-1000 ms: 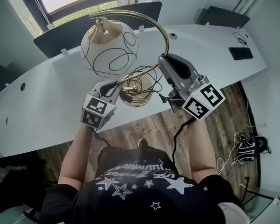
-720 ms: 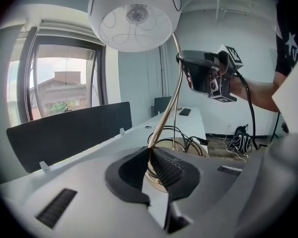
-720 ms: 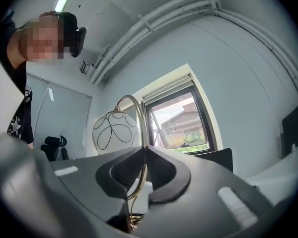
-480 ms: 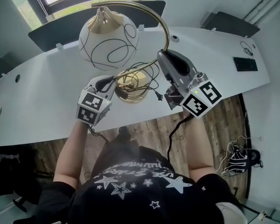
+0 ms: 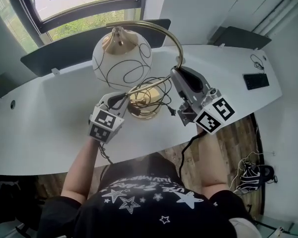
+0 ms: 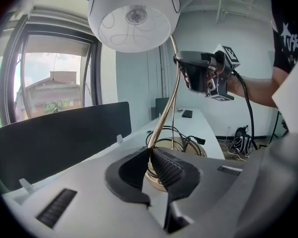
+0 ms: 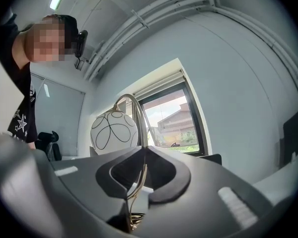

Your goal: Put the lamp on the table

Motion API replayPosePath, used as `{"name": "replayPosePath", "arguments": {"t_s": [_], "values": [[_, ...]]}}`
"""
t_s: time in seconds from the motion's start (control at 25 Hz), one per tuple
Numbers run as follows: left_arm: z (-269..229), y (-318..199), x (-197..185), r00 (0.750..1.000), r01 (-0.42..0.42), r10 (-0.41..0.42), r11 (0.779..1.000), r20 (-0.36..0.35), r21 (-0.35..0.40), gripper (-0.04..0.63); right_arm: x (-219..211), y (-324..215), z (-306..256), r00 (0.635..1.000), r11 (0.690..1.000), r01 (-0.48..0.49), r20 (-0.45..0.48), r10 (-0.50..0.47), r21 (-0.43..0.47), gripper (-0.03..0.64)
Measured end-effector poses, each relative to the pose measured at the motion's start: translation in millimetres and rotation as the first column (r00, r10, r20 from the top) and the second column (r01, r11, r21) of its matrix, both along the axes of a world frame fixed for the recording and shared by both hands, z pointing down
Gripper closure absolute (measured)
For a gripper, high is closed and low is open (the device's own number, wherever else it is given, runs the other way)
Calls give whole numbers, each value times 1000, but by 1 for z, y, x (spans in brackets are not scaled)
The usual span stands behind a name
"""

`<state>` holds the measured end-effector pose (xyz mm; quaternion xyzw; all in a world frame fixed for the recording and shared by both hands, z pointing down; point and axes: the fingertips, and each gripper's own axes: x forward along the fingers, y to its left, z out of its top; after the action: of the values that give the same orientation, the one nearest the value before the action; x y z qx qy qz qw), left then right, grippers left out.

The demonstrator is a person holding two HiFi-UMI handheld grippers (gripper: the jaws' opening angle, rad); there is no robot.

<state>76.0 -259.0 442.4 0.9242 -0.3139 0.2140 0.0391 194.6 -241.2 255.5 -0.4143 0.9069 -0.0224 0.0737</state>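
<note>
- While the person stood at the white worktop [image 5: 49, 118], both grippers had hold of the lamp [image 5: 122, 59], which sat above the worktop's near half.
- Left gripper [image 5: 125, 96]: jaws clamped on the brass stem [image 6: 165, 114] low down, just above the base [image 5: 148, 103]. The left gripper view showed the ribbed pads [image 6: 166, 168] pinched on the stem with no visible gap.
- Right gripper [image 5: 175, 71]: jaws closed on the same stem higher up, where the curve came down from the arch. In the right gripper view the stem ran straight through the pinch point [image 7: 143, 155].
- The lamp was roughly upright. Its stem arched over the top, and the white globe shade with black line loops hung on the window side, to the left of the right gripper in the head view.
- The base was over the worktop, between the two grippers and toward the near edge. I could not tell whether it touched the surface or hung just above it.
- A black cord [image 5: 159, 89] lay looped in loose coils on and around the base, with its plug end toward the near edge.
- A small dark flat item [image 5: 256, 81] lay well apart at the worktop's far right end.
- Dark partition panels [image 5: 64, 58] stood along the far edge, with a window [image 5: 79, 4] behind them.
</note>
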Motion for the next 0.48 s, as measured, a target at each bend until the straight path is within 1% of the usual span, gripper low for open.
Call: {"name": "replayPosePath", "arguments": {"t_s": [0.12,0.2,0.32,0.48], "values": [[5,-20,13,1000,18,-18,1000,1,-7,560,10,-20,2,1000,1000,11,-16,-11,5,586],[5,-38,24,999,43,-43,999,11,-15,560,22,-38,2,999,999,40,-9,-40,6,586],[3,-59,30,994,101,-101,995,37,-10,560,36,-63,5,995,995,101,16,-101,-4,586],[0,-84,39,984,173,-173,985,52,-2,560,50,-91,6,987,987,158,23,-157,-11,586]]}}
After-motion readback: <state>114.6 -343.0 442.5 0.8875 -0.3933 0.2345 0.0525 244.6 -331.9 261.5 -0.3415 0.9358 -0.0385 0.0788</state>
